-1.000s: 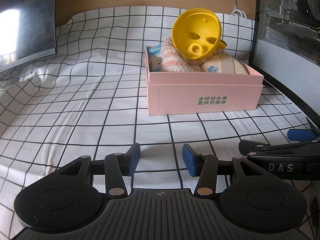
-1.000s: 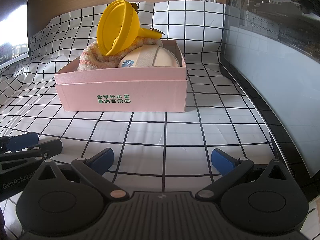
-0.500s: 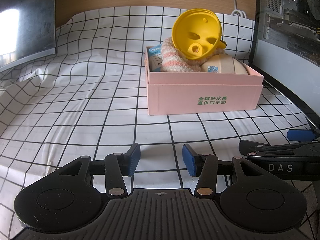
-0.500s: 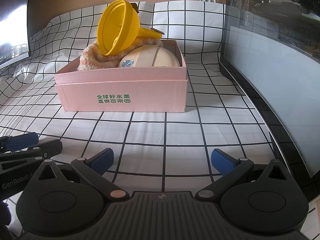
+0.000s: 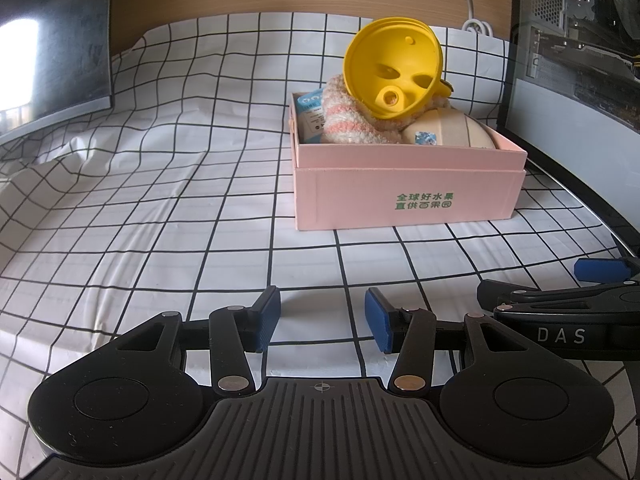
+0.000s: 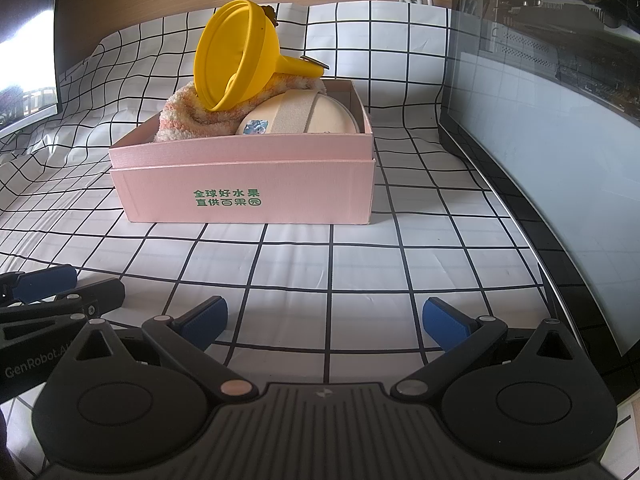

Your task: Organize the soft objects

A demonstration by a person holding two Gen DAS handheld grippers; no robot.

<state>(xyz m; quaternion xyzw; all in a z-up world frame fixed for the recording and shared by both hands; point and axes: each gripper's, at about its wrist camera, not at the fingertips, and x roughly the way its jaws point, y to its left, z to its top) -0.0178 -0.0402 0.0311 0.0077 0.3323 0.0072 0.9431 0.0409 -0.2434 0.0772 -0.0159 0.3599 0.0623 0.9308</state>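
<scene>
A pink box (image 5: pixel 408 196) (image 6: pixel 248 188) stands on the checked cloth. In it lie a yellow silicone funnel (image 5: pixel 392 68) (image 6: pixel 236 60), a fuzzy pink-and-white sock (image 5: pixel 344 120) (image 6: pixel 196 116), a beige round puff (image 5: pixel 452 132) (image 6: pixel 304 114) and a blue-white packet (image 5: pixel 310 114). My left gripper (image 5: pixel 322 320) is open and empty, low over the cloth, well short of the box. My right gripper (image 6: pixel 324 316) is wide open and empty, beside the left one.
A dark monitor (image 5: pixel 52 40) stands at the left. A glass-sided computer case (image 6: pixel 552 80) lines the right edge. A white cable (image 5: pixel 472 20) lies by the wooden back wall. The checked cloth (image 5: pixel 160 200) is wrinkled at the left.
</scene>
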